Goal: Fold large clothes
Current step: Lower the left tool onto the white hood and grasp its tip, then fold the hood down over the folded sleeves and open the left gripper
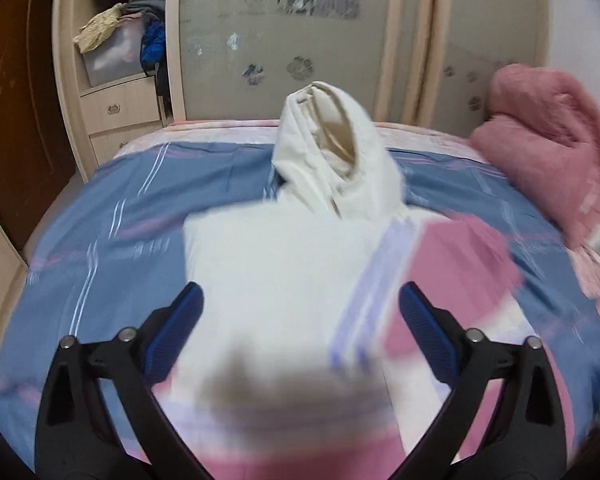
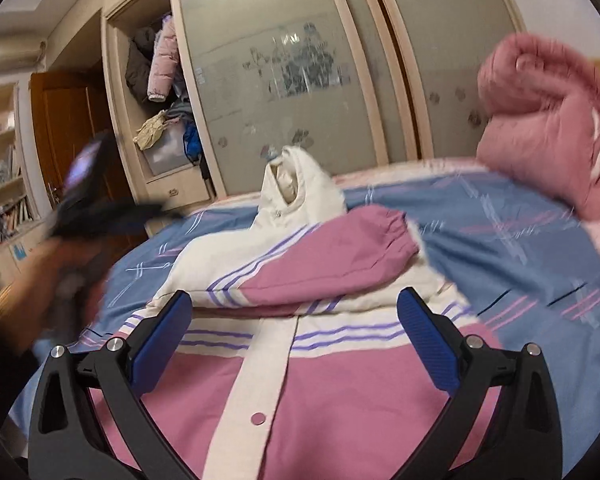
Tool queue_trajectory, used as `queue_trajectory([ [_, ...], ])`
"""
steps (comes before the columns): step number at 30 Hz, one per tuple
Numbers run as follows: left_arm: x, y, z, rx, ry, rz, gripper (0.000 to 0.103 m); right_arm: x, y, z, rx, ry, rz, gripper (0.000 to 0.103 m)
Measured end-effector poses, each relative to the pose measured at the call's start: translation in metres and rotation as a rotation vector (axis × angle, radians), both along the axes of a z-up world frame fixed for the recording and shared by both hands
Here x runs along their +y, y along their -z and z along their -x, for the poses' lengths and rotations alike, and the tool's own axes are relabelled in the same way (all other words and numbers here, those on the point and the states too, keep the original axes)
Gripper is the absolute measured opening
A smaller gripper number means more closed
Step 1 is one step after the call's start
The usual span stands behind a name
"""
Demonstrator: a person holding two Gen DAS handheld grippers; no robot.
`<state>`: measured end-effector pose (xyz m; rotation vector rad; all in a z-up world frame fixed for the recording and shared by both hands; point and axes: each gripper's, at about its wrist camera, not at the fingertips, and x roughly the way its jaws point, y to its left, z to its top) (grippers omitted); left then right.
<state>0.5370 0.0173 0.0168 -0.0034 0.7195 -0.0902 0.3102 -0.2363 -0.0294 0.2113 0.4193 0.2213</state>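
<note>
Up left, wardrobe (image 2: 140,92) w/ stuffed clothes (image 2: 160,64).

Beyond the jaws: bed (image 2: 520,232) in blue plaid sheet, frosted sliding wardrobe doors (image 2: 284,80) behind; open wardrobe bay (image 2: 156,92), wooden door (image 2: 76,136), bookshelf (image 2: 4,184) far left.

A home bedroom. A bed (image 2: 500,232) with a blue striped sheet fills the middle; a built-in wardrobe (image 2: 284,64) with frosted sliding doors stands at twelve o'clock, its open bay at eleven stuffed with coats (image 2: 152,64). A rolled pink quilt (image 2: 548,128) lies at two, bookshelves (image 2: 4,184) at nine.
</note>
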Motion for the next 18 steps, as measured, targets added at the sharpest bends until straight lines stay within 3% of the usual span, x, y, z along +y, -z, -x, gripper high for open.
queue_trajectory([
  [3,-0.014,0.003,-0.078,0.047,-0.010,0.004,0.088,0.004,0.004,-0.006,0.002,-0.030,0.009,0.102],
  [6,-0.028,0.009,-0.159,0.033,-0.080,-0.029,0.089,0.003,0.008,-0.011,0.012,-0.042,0.026,0.102],
  [9,-0.036,0.021,-0.215,0.063,-0.136,-0.034,0.089,-0.006,0.012,-0.017,0.048,-0.047,-0.009,0.102],
  [14,-0.064,0.047,-0.294,0.059,-0.205,-0.234,0.091,-0.016,0.022,-0.021,0.049,-0.040,0.055,0.102],
  [18,-0.056,0.063,-0.333,0.122,-0.259,-0.144,0.087,-0.030,0.028,-0.031,0.089,-0.029,-0.014,0.102],
])
